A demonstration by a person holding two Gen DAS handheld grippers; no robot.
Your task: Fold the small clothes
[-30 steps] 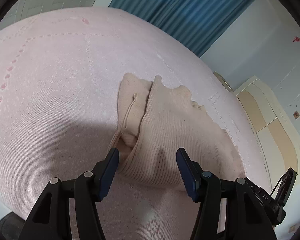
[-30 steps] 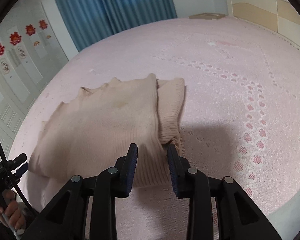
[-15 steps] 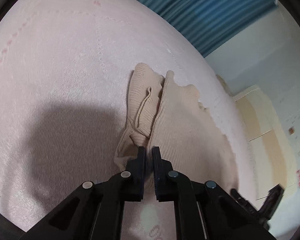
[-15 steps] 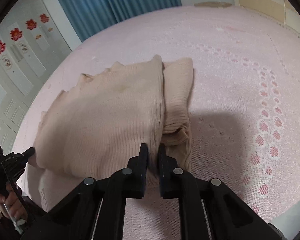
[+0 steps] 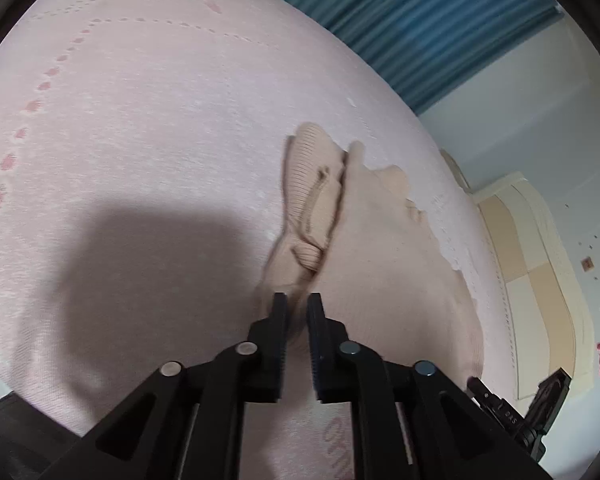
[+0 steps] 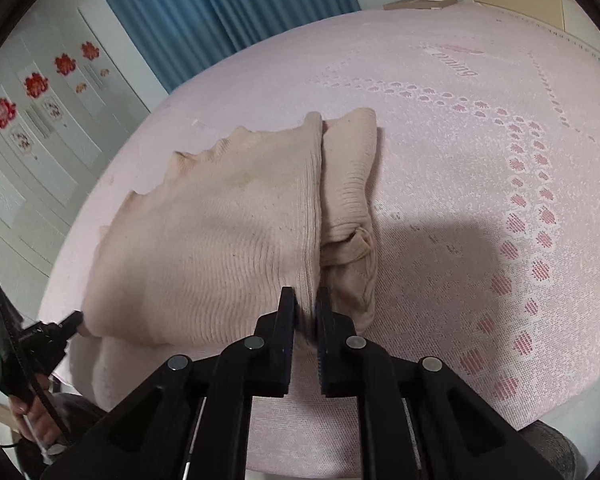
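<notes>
The beige knitted garment [image 6: 220,240] lies folded on the pink bedspread [image 6: 480,160]. The right gripper [image 6: 305,300] pinches its near edge, jaws easing apart. The left gripper [image 5: 297,306], also easing open, seems to pinch the near corner.

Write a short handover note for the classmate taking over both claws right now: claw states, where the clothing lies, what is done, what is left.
Left claw: pinching the near hem of the beige sweater, jaws easing open slightly, knit between them.
Right claw: pinching the hem's other corner beside the folded-in sleeve, jaws also easing open.
Sweater lies flat on the pink bedspread, wavy edge on the far side.
Done: sleeve folded in, hem gripped.
Left: probably carry the hem to the far edge, then smooth.
</notes>
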